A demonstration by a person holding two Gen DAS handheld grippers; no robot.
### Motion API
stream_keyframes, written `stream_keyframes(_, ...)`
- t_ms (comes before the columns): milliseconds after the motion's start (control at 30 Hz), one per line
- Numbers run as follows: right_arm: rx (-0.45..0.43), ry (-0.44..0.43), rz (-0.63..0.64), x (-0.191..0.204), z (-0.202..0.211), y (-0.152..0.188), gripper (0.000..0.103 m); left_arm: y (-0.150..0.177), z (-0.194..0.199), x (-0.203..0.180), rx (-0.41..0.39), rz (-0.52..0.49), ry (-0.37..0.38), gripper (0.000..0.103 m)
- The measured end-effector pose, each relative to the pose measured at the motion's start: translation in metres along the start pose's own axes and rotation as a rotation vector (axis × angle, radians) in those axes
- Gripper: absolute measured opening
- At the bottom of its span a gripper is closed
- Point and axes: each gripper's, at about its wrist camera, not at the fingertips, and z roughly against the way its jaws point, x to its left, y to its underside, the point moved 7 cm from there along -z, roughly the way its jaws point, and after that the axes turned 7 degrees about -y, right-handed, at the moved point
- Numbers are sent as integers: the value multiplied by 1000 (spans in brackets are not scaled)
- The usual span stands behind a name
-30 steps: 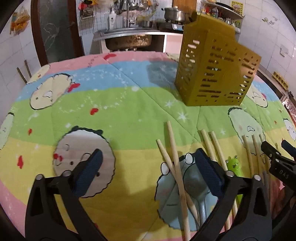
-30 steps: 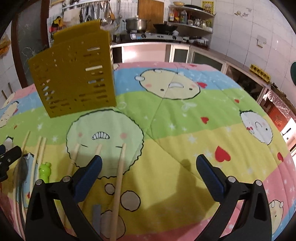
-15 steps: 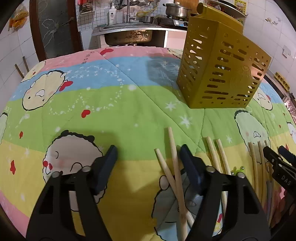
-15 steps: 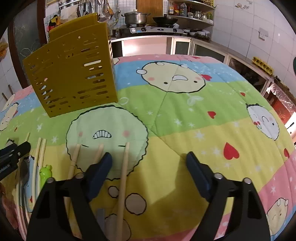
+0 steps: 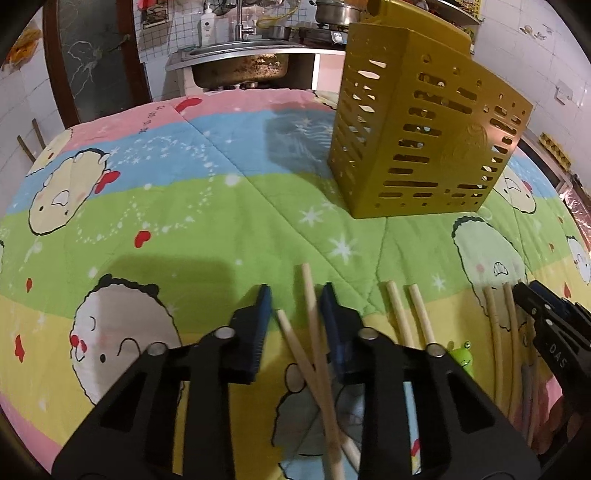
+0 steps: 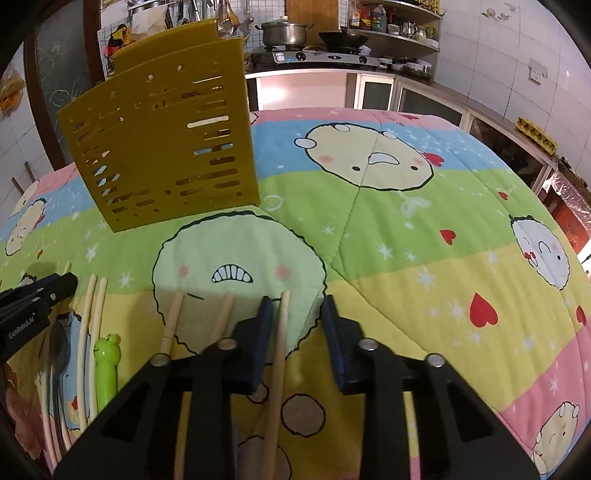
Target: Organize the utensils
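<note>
Yellow rack [image 5: 424, 144] stood upright on quilt [image 5: 184, 206], far side. Left hand-held gripper [image 5: 295, 325] hung low, fingers apart, straddling two crossed chopsticks [image 5: 312, 332]. Right hand-held gripper [image 6: 297, 328] likewise low & unclenched, one chopstick [image 6: 280, 339] between fingers, near the left one.

A quilt [image 6: 406, 236] striped pink, blue, green and yellow, printed with cartoon faces, hearts and stars, covers the table. Behind it stand white tiled walls [image 6: 517, 55], a dark door [image 5: 99, 62], a steel sink [image 5: 240, 66] with a soap bottle [image 5: 207, 24], and a stove [image 6: 314, 57] bearing a pot [image 6: 286, 31] and a wok [image 6: 340, 37]. Shelves [image 6: 399, 26] hold bottles and cups, and a socket [image 6: 536, 74] sits on the right wall.
</note>
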Motion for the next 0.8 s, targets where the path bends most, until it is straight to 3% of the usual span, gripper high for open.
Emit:
stream_keyframes(267,0,-11,-17,-3,-4,-6,7,-2,-2,-1,-3,17,4,13)
stream_keyframes(367,-7,-19,-24,-4,-3,-9,7,-3,-2,-2,-8,21,10,6)
stream_keyframes(533,-39,-27,-32,-5,8,-14,6,-5,4,0,-25,42,29,6)
stream_keyframes(800,-176,-44,-51,-8,52,-30,5,-16,48,0,-156,35,53,4)
